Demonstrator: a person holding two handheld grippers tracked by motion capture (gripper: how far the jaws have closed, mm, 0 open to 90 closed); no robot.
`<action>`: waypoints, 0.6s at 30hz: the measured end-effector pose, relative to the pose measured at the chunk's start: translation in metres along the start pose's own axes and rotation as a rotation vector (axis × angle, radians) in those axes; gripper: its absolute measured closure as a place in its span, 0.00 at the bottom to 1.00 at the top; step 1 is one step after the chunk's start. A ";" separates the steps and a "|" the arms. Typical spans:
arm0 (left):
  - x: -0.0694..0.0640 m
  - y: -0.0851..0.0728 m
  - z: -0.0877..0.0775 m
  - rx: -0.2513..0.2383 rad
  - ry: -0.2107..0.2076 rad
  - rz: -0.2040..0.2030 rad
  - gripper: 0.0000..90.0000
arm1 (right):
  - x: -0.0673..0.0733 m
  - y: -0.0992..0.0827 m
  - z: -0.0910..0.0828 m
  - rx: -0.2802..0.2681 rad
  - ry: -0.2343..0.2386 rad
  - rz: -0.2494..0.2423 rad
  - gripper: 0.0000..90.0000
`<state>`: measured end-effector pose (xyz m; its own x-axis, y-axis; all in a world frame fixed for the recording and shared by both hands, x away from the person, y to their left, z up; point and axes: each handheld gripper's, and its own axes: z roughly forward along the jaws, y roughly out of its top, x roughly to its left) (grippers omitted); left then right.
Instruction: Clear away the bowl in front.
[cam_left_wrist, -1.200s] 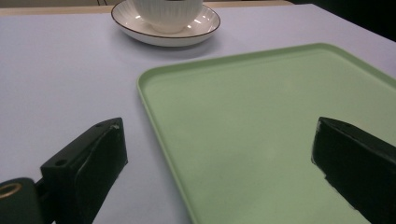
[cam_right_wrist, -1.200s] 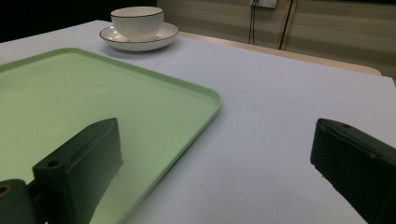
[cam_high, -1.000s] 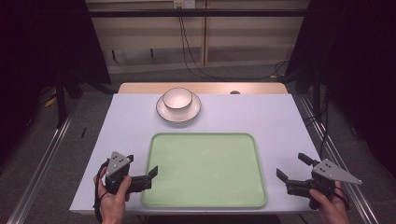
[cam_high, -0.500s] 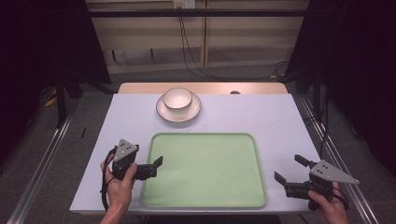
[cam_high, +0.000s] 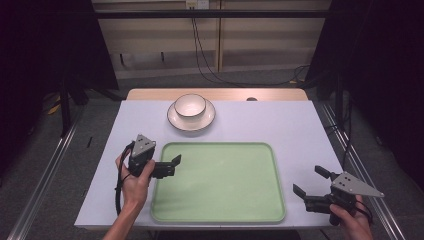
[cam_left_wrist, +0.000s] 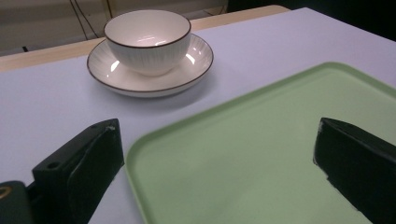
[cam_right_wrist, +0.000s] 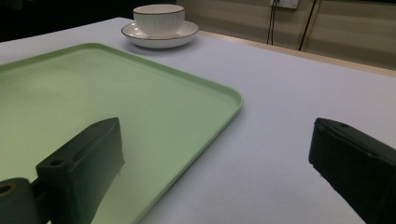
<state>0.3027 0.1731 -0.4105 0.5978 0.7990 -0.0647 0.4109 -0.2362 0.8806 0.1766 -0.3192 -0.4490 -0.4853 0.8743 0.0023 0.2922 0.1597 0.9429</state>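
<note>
Approach phase, before any contact. The left gripper (cam_high: 172, 165) hangs over the left rim of the green tray (cam_high: 220, 212), jaws spread wide and empty, aimed up the table toward the bowl (cam_high: 190, 105). In the left gripper view, one jaw lies outside the tray's corner and the other over its bare floor, with the bowl (cam_left_wrist: 147, 41) ahead, well apart from both. The right gripper (cam_high: 309, 188) waits just beside the tray's right edge, near the table's front corner, likewise wide open and holding nothing.

The bowl stands upright in the saucer (cam_high: 191, 119) at the far middle of the white table (cam_high: 295, 130), beyond the tray's far rim and not touching it. It appears empty, though the high view is too coarse to be sure.

Judged step: reaching for the crockery, probably to bring it onto the tray. The next move calls for the left gripper to advance past the tray's far-left corner and close over the bowl's rim or the saucer's edge without tipping the bowl.

Count: one bowl, one saucer, one tray, one table, two grippers.
</note>
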 end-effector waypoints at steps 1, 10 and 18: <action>0.001 0.002 0.001 0.002 -0.002 0.011 0.02 | 0.000 0.000 0.000 -0.002 -0.002 0.000 0.03; 0.012 0.019 0.021 0.027 -0.007 0.049 0.04 | -0.002 -0.001 -0.002 -0.008 0.002 0.002 0.03; 0.021 0.030 0.042 0.044 0.002 0.057 0.05 | -0.001 -0.001 -0.001 -0.003 0.005 0.002 0.03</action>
<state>0.3569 0.1597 -0.4055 0.6198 0.7847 -0.0136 0.4059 -0.3056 0.8613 0.1757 -0.3210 -0.4491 -0.4888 0.8724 0.0055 0.2907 0.1569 0.9439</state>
